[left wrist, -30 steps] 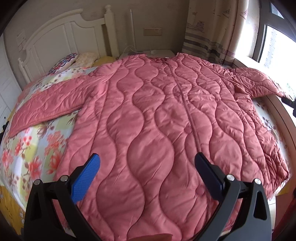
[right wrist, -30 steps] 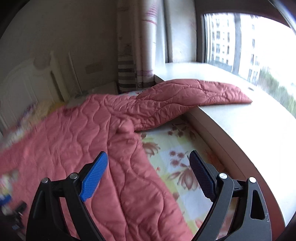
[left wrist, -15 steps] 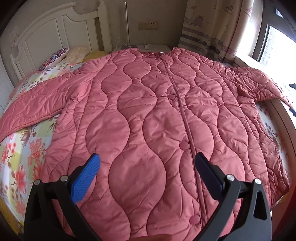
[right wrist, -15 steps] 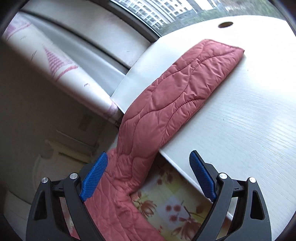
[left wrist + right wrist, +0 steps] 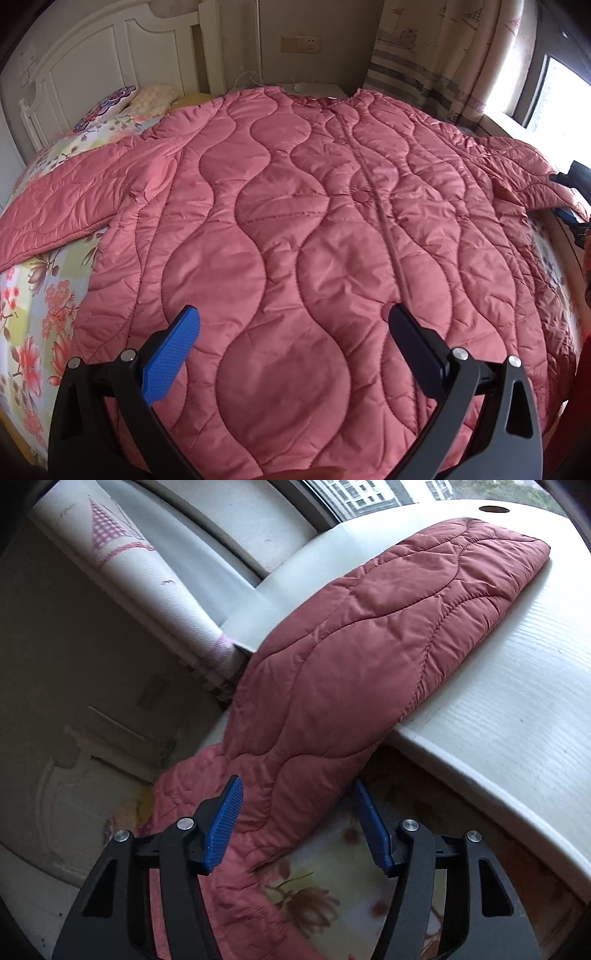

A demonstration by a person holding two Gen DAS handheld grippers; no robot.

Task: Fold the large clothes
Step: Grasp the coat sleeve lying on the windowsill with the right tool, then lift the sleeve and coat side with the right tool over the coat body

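Pink coat (image 5: 295, 229) spread flat on floral bed (image 5: 33, 314), headboard (image 5: 110, 66) behind.
Left gripper (image 5: 293, 328) released above hem; right gripper (image 5: 297, 801) unclenched, straddling sleeve (image 5: 369, 646) draped on windowsill (image 5: 517, 720).

left wrist: above bed foot, faces headboard (image 5: 110, 55) | right wrist: close on sleeve (image 5: 369, 657) | shared: coat

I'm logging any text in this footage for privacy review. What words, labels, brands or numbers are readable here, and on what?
No readable text in either view.
Pink quilted coat: no label or brand showing.
Beige wall socket plate: no legible markings.
Patterned curtain: printed pictures, boats it seems; no readable letters.
Floral bedsheet: flowers only.
Buildings outside the window: too small and blurred for any signs.
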